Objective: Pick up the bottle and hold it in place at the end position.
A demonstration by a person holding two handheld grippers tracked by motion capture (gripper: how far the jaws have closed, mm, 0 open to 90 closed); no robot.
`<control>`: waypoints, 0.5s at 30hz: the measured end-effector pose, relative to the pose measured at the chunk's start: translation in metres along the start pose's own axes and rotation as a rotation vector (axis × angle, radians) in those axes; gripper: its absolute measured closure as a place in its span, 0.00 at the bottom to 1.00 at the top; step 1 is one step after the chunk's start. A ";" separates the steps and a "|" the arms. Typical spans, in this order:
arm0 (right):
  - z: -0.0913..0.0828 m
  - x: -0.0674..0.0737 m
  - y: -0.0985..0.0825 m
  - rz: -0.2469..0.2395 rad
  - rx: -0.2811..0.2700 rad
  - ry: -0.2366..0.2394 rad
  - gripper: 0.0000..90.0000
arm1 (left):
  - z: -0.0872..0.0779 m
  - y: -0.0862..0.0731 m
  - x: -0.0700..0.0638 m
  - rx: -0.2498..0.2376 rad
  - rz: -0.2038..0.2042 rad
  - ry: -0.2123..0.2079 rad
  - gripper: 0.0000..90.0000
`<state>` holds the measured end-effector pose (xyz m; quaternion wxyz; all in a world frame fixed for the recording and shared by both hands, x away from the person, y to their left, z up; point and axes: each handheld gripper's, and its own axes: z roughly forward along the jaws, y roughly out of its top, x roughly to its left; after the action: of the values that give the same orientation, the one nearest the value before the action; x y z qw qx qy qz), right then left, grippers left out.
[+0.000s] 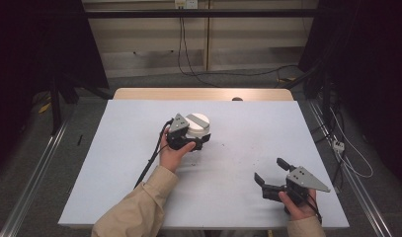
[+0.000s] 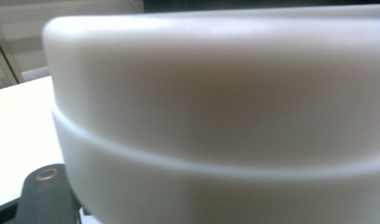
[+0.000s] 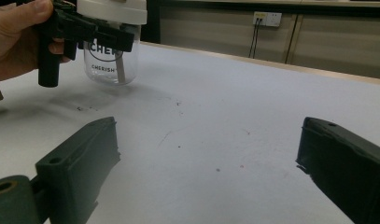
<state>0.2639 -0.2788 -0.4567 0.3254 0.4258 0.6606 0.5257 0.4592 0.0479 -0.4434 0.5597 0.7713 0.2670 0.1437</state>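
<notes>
Jar (image 1: pixel 198 129) sits on the grey mat (image 1: pixel 114 163), a bit left of centre and toward the far half. One jar, clear glass with dark lettering, white lid (image 1: pixel 197 121) on top. In the right gripper view the jar (image 3: pixel 110 63) stands upright on the mat, something thin and brownish inside, can't tell what

Left gripper (image 1: pixel 188 140) is right at the jar, jaws closed in on it up near the lid, just below the rim by the look of the right gripper view, where its black jaws (image 3: pixel 92 32) cross the jar's shoulder. Left gripper view is jammed against the white lid (image 2: pixel 215 112), so the gripper is tight up to it. My read: gripped high to steady the jar or twist the lid, since the lid is the only part that gives a flat bite. Left hand (image 1: pixel 173 154) wraps the gripper body from behind, cable trailing back along the sleeve (image 1: pixel 139 207)

Right gripper (image 1: pixel 268 177) is well apart from the jar, near the mat's right front corner, jaws wide apart, nothing between them; just bare mat in its own view. Looks parked, waiting. Right hand (image 1: pixel 297 205) holds it low

Count: one jar, one lid, two grippers, one mat on one wooden table (image 1: pixel 139 94). A few dark specks on the mat (image 3: pixel 215 140) between the grippers
</notes>
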 end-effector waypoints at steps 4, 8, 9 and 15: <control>0.000 0.000 0.000 0.001 0.000 0.001 0.05 | 0.002 0.000 -0.001 0.003 0.001 -0.001 0.20; -0.001 0.001 0.000 0.000 0.001 0.005 0.05 | 0.006 0.000 -0.003 0.009 0.005 -0.006 0.20; -0.001 0.001 0.000 0.000 0.001 0.005 0.05 | 0.007 0.000 -0.003 0.007 0.001 -0.006 0.20; -0.001 0.000 -0.001 0.002 0.001 0.003 0.05 | 0.013 -0.001 -0.005 0.009 0.002 -0.014 0.20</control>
<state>0.2628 -0.2792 -0.4570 0.3237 0.4259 0.6608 0.5264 0.4616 0.0347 -0.4479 0.5578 0.7751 0.2629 0.1377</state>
